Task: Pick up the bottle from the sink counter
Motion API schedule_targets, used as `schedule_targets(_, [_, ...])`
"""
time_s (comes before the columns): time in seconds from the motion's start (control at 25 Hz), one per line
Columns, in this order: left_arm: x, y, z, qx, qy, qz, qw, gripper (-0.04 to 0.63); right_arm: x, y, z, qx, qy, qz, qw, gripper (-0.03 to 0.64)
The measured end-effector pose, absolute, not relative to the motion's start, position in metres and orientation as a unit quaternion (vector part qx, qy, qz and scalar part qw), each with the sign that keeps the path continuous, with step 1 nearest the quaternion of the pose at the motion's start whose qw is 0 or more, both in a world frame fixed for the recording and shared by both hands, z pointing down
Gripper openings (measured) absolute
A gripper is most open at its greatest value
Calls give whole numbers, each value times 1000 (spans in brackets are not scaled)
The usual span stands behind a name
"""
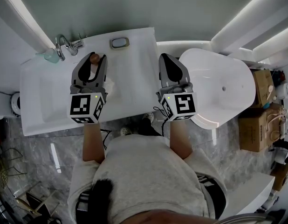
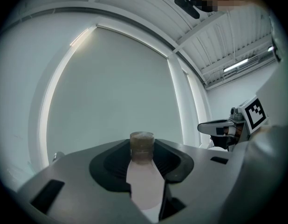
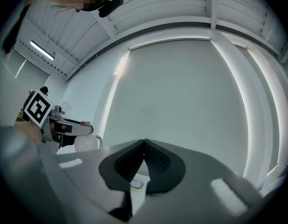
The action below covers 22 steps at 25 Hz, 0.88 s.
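A small bottle (image 2: 145, 181) with a pale body and a brown cap (image 1: 94, 58) stands upright between the jaws of my left gripper (image 1: 93, 62), which is shut on its neck and shoulder. It is held over the white sink counter (image 1: 130, 78), near the back edge; its base is hidden under the gripper. My right gripper (image 1: 166, 59) hovers at the counter's right end. Its jaws meet at the tips (image 3: 144, 143) with nothing between them. The right gripper view also shows the bottle (image 3: 86, 143) in the left gripper, at the left.
A chrome faucet (image 1: 64, 45) stands at the counter's back left above the basin (image 1: 41, 92). A small oval dish (image 1: 119, 43) lies at the back edge. A white bathtub (image 1: 223, 85) is on the right, with cardboard boxes (image 1: 256, 120) beyond it.
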State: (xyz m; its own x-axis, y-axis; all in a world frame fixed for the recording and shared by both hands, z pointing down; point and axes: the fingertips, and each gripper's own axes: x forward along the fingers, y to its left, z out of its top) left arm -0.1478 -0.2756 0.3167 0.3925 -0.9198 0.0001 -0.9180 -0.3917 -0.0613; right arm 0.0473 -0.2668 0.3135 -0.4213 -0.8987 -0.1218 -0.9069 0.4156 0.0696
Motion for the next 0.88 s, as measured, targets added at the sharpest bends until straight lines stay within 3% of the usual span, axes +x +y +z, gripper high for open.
schedule_targets(0.88, [-176,-222,303,-830,556,-12,43,143,28,-211,304,-546,833,87,27,11])
